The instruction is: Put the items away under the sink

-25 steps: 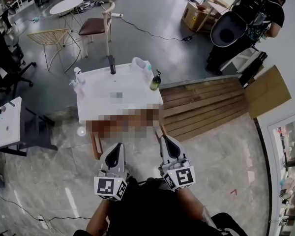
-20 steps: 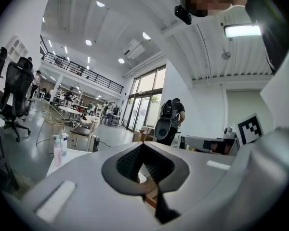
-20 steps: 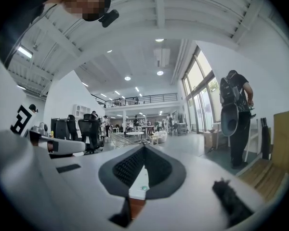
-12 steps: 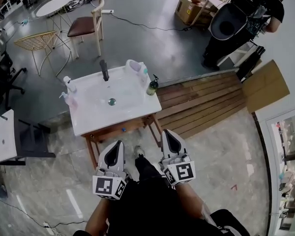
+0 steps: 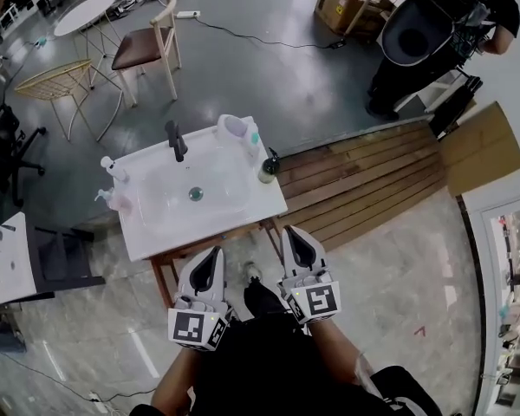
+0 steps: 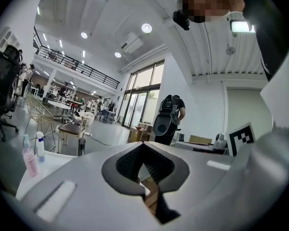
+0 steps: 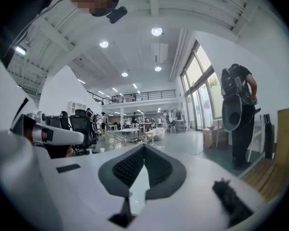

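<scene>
Facing the white sink (image 5: 243, 219) from its near side, with the left gripper (image 5: 213, 253) and the right gripper (image 5: 289, 232) held level just short of the front rim, both closed tip to tip and gripping nothing. Nothing stowed so far, judging by the rim. Left to put away there: a white spray bottle (image 5: 111, 168) and a pink spray bottle (image 5: 113, 200) near each other along the left side, a pale container (image 5: 234, 130) beside the black faucet (image 5: 175, 141) at the back, and a dark green pump bottle (image 5: 268, 168) at the right edge. Easy to go wrong from here in a few ways:

- reaching in without first spreading the jaws, and merely shoving a bottle over
- clipping the pump bottle, perched right at the rim, and sending it down onto the wooden decking (image 5: 364, 180)
- brushing one spray bottle while closing on its neighbour and toppling both, tall, narrow and probably light as they look

Little to be seen of the space underneath from the head view, masked by the basin and the wooden frame (image 5: 162, 277), so a real chance of knocking a bottle against a rail when lowering it in half blind.
</scene>
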The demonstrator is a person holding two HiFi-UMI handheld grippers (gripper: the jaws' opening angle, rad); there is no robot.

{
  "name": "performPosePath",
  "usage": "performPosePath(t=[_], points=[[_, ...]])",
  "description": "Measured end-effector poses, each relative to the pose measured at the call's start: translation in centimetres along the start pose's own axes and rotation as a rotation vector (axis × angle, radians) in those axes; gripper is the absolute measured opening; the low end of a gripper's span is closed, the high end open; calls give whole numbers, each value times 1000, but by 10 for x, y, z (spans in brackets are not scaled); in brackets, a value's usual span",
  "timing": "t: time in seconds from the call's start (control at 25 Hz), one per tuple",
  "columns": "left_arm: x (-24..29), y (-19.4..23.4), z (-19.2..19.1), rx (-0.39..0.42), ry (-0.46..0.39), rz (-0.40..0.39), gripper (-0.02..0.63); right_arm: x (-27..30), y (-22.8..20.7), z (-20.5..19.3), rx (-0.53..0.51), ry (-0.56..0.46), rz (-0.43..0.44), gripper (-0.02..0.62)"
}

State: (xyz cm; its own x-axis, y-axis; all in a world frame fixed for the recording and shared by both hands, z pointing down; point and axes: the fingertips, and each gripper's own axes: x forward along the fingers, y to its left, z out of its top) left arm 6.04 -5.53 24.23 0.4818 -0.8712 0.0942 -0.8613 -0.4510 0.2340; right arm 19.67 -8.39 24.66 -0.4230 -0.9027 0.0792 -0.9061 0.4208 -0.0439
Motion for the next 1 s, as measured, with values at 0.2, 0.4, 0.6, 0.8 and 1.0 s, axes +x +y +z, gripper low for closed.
performPosePath(t=[0.2, 0.4, 0.6, 0.8, 1.0], points=[[34, 8, -7, -21, 31, 0, 6, 30, -25, -8, 12, 17, -12, 17], [63, 14, -6, -26, 40, -4, 6, 56, -46, -27, 22, 55, -6, 51], [89, 22, -18, -38, 67, -1, 6, 82, -63, -46, 26, 90, 3, 63], [111, 29, -28, -48, 77, -3, 7, 108, -79, -67, 23, 114, 1, 73], [131, 30, -37, -42, 98, -3, 6, 133, -96, -87, 17, 138, -6, 101]])
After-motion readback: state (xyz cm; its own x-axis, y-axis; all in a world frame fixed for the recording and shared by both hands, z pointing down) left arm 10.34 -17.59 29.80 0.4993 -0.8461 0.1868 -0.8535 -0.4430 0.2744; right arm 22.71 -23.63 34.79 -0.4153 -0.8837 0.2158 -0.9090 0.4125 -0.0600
